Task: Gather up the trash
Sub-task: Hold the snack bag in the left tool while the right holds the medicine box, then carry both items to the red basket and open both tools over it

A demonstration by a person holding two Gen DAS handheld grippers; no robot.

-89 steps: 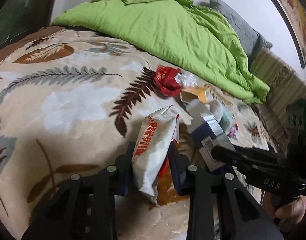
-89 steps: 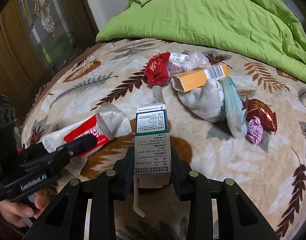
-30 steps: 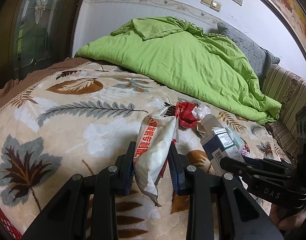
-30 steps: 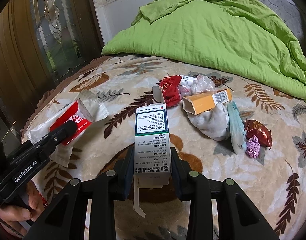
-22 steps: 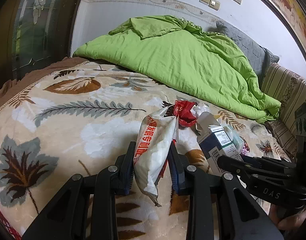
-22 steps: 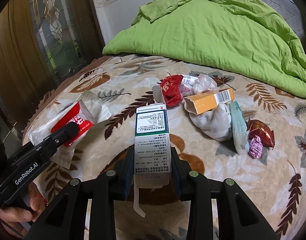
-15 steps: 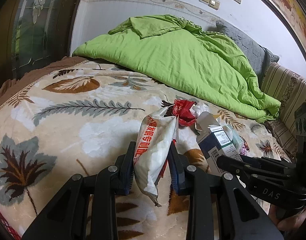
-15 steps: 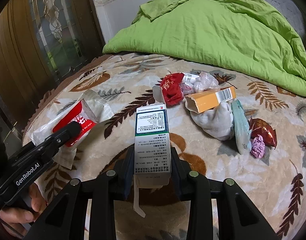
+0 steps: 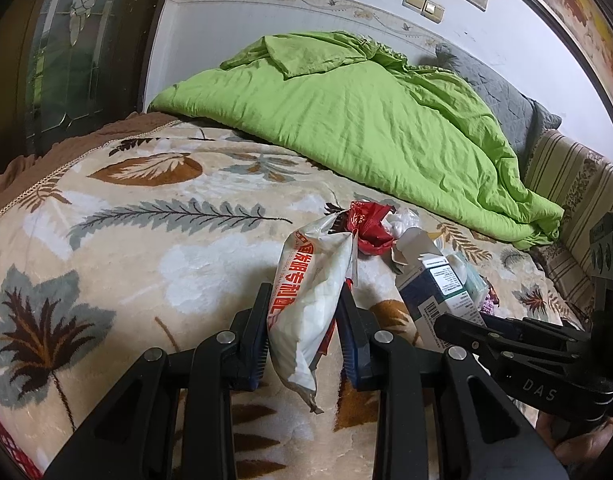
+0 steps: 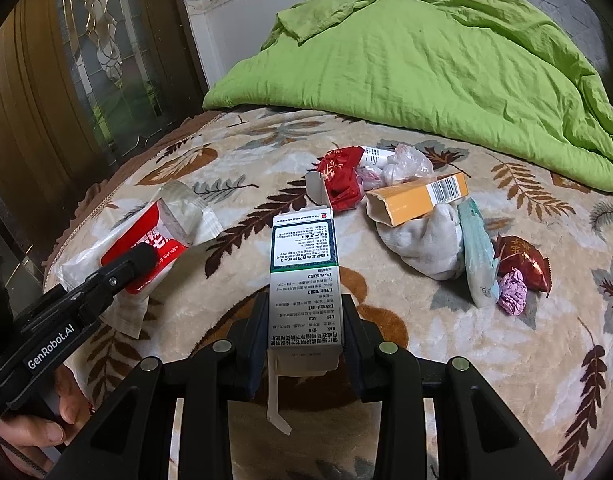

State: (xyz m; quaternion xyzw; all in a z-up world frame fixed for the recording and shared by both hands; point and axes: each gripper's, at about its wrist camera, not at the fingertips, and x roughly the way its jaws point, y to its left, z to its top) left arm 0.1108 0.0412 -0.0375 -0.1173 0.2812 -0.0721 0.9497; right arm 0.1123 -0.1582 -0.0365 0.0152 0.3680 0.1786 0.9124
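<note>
Leaf-print blanket (image 10: 486, 360) sits lower in both views than three seconds ago; both tools are raised; left gripper (image 9: 304, 334) still pinches the wet-wipe packet (image 9: 306, 300) clear of the blanket; right gripper (image 10: 304, 334) still clamps the medicine box (image 10: 304, 276); remaining wrappers unmoved.

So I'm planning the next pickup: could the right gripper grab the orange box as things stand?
Probably not yet. The right gripper is shut on the medicine box, so its jaws are full. The path itself looks free: the orange box lies on top of the pile, resting on a white sock.
</note>
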